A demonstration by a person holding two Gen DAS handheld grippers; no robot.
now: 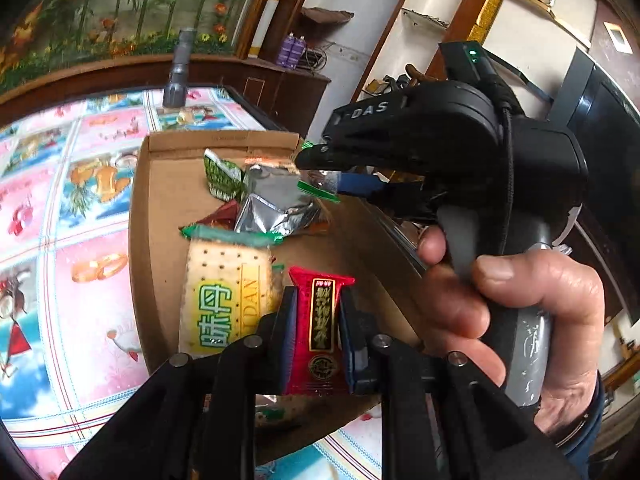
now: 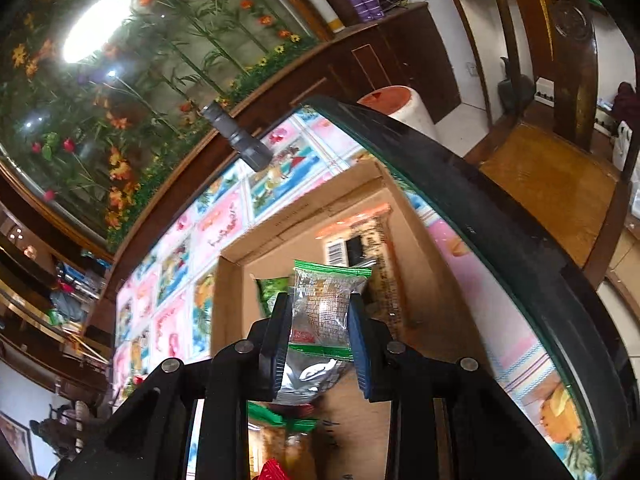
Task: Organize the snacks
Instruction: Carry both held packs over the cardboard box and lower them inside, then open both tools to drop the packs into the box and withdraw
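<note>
The left gripper [image 1: 318,330] pinches a red snack packet [image 1: 320,332] above the cardboard box [image 1: 160,200]; the right gripper [image 2: 320,338] pinches a silver-and-green snack packet [image 2: 324,312] over the same box; a cracker packet [image 1: 224,296] lies inside.

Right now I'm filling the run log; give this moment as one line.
left gripper: shut on red snack packet | right gripper: shut on silver-green snack packet | both over cardboard box

Glossy wrappers, matt card, shiny tabletop

Red snack packet [image 1: 320,328] glossy plastic film; silver packet [image 2: 320,316] crinkled foil-like, shiny; cardboard box [image 1: 160,208] matt brown paperboard; table [image 1: 60,240] smooth, glossy printed cover; chair [image 2: 552,188] polished wood.
</note>
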